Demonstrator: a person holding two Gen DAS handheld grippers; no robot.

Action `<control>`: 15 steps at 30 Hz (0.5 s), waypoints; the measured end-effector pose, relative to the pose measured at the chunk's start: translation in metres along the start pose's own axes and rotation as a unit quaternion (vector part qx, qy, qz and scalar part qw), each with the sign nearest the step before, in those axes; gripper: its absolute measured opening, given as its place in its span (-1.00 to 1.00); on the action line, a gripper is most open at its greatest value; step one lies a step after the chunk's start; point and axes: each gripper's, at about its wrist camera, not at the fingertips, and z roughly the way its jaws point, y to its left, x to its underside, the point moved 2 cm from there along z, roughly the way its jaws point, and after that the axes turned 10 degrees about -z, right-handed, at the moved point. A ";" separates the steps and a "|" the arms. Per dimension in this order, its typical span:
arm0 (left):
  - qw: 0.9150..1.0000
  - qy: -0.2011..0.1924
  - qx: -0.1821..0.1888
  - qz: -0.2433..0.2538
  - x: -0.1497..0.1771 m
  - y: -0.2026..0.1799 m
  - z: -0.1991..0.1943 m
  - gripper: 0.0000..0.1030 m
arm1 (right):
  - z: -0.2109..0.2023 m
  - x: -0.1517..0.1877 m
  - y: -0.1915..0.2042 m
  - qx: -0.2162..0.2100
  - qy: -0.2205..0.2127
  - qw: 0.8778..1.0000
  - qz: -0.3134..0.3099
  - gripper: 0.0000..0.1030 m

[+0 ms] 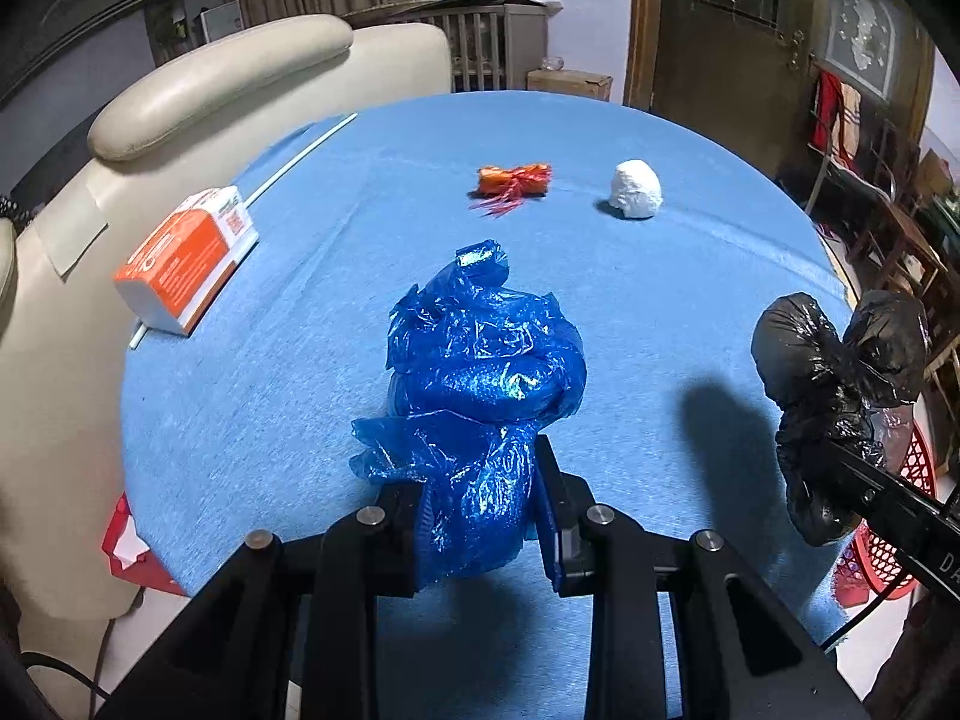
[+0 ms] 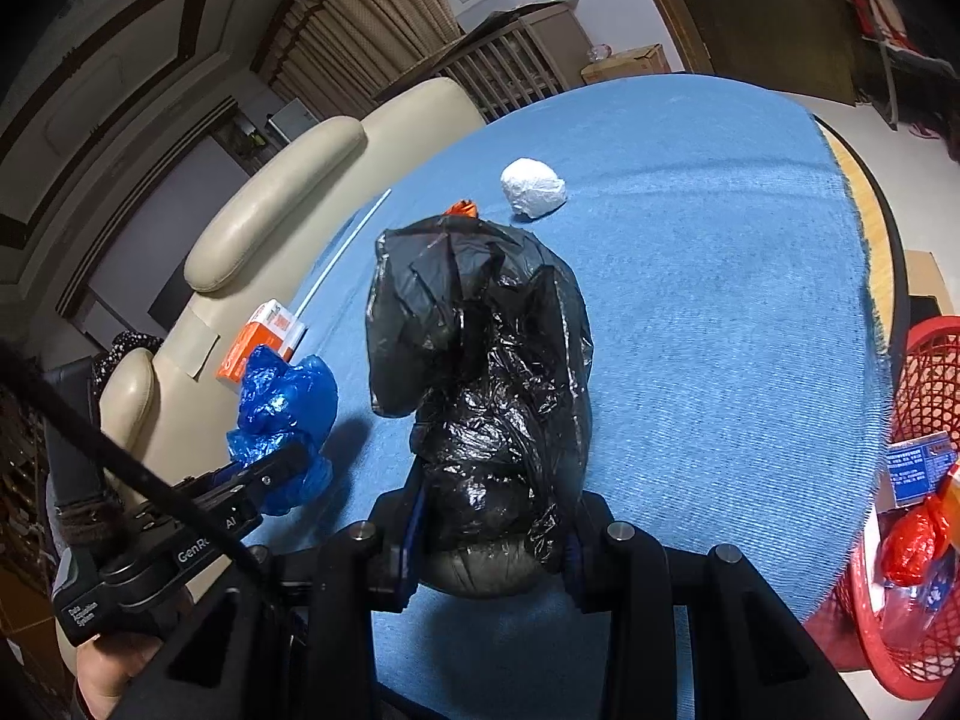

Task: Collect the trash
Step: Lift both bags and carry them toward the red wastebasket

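Trash so far: orange-and-white carton lies flat at the far left of the blue felt tabletop. My left gripper is clamped on a crinkly blue plastic bag; my right gripper pinches a glossy black plastic bag, both lifted, presumably for the red mesh basket at the right. Orange wrapper and white paper ball remain farther back.

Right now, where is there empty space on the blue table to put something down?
The biggest bare patch of blue cloth runs from the white crumpled wad toward the red basket. Another lies between the orange-and-white carton and the blue plastic bag. It is crowded near the grippers, which hold the blue bag and the black plastic bag.
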 end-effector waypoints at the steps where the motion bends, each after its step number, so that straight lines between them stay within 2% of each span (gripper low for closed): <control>1: 1.000 0.000 0.002 0.004 0.000 -0.003 -0.001 -0.41 | -0.002 0.001 -0.001 0.000 -0.002 1.000 0.003 -0.26; 15: 0.998 -0.015 0.018 0.050 -0.004 -0.045 -0.016 -0.41 | -0.024 0.008 -0.014 0.007 -0.030 0.999 0.029 -0.26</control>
